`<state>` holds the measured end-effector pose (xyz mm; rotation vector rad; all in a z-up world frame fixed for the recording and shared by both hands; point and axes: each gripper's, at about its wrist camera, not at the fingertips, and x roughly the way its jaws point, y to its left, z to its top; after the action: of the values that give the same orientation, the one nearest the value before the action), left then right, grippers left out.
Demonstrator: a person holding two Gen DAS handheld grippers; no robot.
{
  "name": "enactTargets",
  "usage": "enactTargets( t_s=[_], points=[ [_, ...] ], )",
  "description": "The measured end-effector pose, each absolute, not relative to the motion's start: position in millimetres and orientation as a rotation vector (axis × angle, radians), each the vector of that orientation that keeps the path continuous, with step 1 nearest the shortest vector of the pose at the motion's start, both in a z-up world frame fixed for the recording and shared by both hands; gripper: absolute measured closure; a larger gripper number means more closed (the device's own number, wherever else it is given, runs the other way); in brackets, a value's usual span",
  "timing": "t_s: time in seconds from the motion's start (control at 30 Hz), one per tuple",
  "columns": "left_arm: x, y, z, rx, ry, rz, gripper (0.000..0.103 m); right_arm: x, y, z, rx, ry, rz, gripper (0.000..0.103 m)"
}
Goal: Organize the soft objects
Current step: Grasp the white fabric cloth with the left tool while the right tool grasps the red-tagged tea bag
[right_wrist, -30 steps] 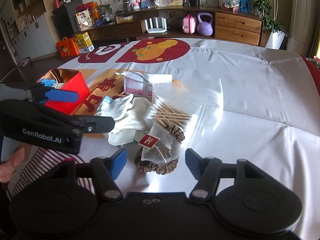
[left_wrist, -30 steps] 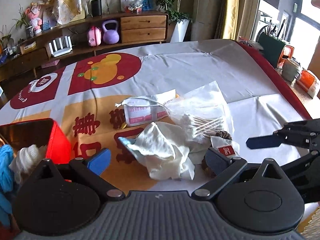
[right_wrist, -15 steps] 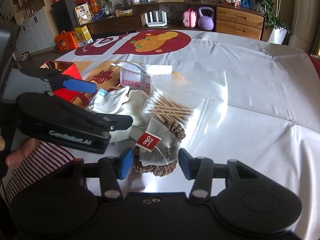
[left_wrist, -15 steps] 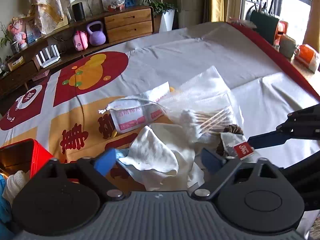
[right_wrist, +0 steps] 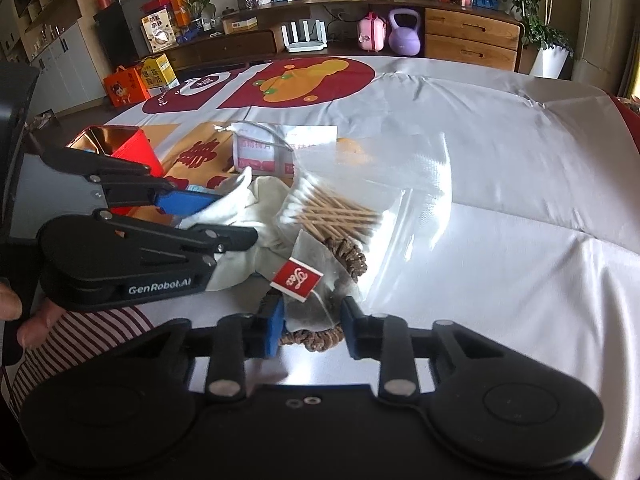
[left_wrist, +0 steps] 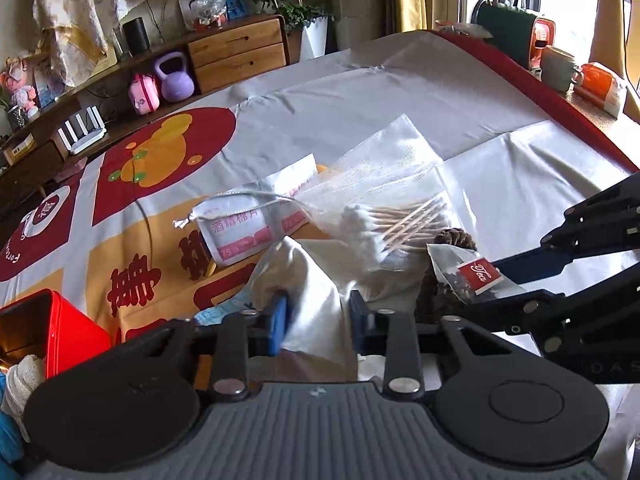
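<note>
Left hand-held gripper (left_wrist: 318, 322): jaws closing, a fold of the white cloth (left_wrist: 310, 280) between the blue pads, which press it from both sides.
Right hand-held gripper (right_wrist: 308, 326): jaws closing around the tea bag (right_wrist: 310, 304); the bag and the near edge of the brown scrunchie (right_wrist: 316, 338) sit between the pads, and the pads meet the bag's sides.
White cloth: crumpled at the near middle of the worktop (right_wrist: 500, 264), just left of the tea bag, part of it raised between the left pads.
Tea bag: a clear pyramid with a red tag (right_wrist: 298, 279), lying on the scrunchie at the near edge of the pile.
Swab bag (right_wrist: 340, 216): clear plastic with wooden cotton swabs, just beyond the tea bag, touching the cloth.
Wipe packets (left_wrist: 240, 228): pink and white, with a string, farther back and left of the swabs.
Red box (right_wrist: 132, 148): open, at the left of the worktop, well apart from the pile; a white and a blue soft item show at its near side in the left wrist view.
Person: a striped sleeve (right_wrist: 84, 336) at the near left, behind the left tool.
</note>
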<state>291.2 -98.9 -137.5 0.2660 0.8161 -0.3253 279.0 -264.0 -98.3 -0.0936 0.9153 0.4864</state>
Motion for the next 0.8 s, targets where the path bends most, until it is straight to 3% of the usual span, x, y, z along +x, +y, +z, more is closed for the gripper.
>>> enactTargets(
  t_s=[0.07,0.17,0.8],
  points=[
    [290,-98,-135,0.259,0.814,-0.32,0.088,278,-264,-96,-0.089,0.913,0.481,0.084],
    [290,-93,-131,0.23,0.821,-0.308,0.093,276,-265,-93,-0.082,0.909,0.475,0.091],
    [258,-49,-69,0.05,0.762,-0.279,0.094,251,-268,-48,-0.057,0.854,0.499,0.095]
  ],
)
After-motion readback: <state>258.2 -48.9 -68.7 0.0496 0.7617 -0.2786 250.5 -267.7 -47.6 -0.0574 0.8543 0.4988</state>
